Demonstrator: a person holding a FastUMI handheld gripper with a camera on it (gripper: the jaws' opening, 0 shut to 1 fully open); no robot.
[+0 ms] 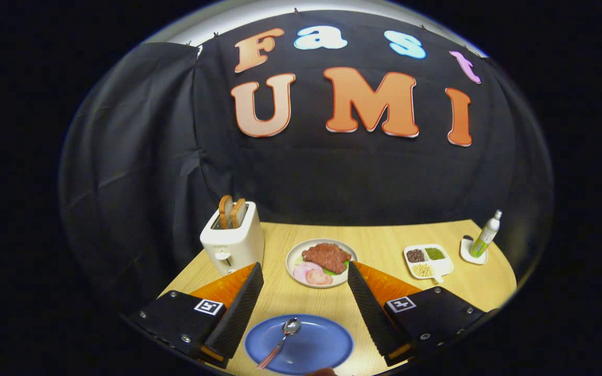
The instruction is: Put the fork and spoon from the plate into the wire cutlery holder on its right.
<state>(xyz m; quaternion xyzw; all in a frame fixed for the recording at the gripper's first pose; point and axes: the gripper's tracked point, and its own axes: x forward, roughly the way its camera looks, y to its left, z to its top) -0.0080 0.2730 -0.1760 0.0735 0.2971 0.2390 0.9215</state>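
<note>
Tool [305, 271] fingers stood wide apart above the counter [384, 237], gripping nothing. I saw the spoon [282, 338] lying on the near blue plate [327, 347] between them; beyond sat a plate of meat [321, 262], with a toaster [232, 238] far left.

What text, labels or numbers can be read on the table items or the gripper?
None readable.
bottle: label too small to read.
toaster: front mark too blurred to read.
gripper: square black-and-white marker patterns, no letters; its fingers are open, with the spoon on the blue plate between them.
</note>
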